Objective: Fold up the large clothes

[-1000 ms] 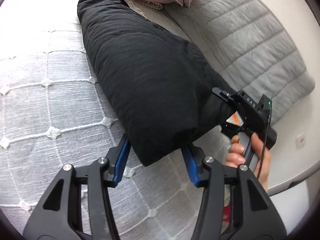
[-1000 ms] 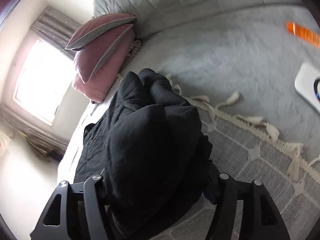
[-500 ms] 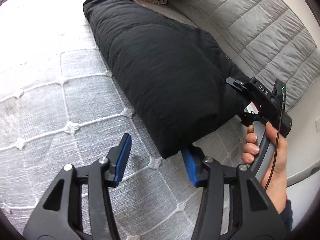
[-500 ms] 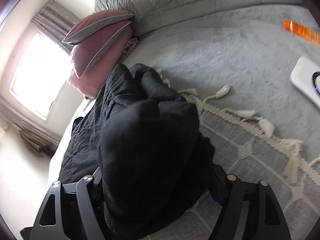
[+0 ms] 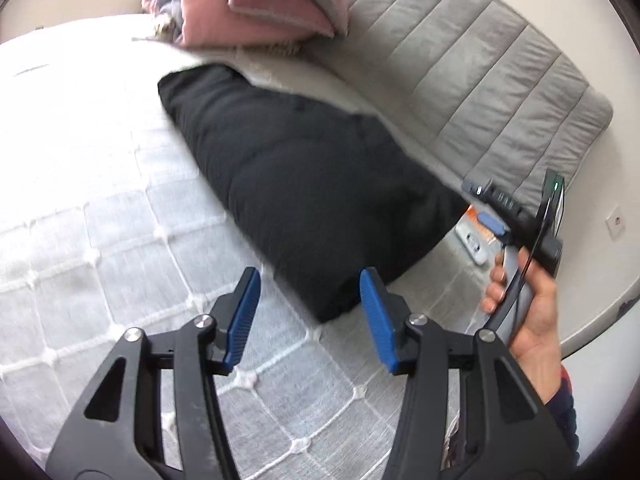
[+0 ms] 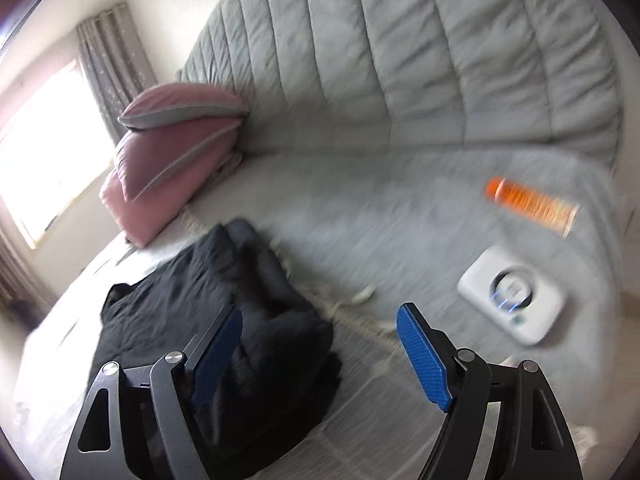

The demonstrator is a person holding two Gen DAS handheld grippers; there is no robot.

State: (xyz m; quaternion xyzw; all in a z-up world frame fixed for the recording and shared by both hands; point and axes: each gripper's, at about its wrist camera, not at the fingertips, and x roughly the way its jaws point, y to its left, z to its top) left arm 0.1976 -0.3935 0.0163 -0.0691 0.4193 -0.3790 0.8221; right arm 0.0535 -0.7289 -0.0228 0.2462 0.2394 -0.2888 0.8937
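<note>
A black garment (image 5: 320, 184), folded into a long thick bundle, lies on the white quilted bedspread (image 5: 80, 208). My left gripper (image 5: 309, 280) hovers just short of its near end, blue pads apart and nothing between them. In the left wrist view a hand (image 5: 528, 320) holds my right gripper (image 5: 500, 216) at the bundle's right side, clear of the cloth. In the right wrist view the garment (image 6: 240, 304) lies low on the left, behind the left finger. My right gripper (image 6: 320, 312) stands wide, its jaws closing a little, with only bed surface between them.
Pink pillows (image 5: 248, 4) are stacked at the head of the bed against a grey padded headboard (image 6: 400, 60). An orange can (image 6: 532, 204) and a white device (image 6: 512, 300) lie on the grey blanket at right. A bright window (image 6: 36, 160) is at far left.
Both grippers rose and drew back from the black bundle. The right jaws, which straddled its end, widened and came off it. The left pads left the near end.
</note>
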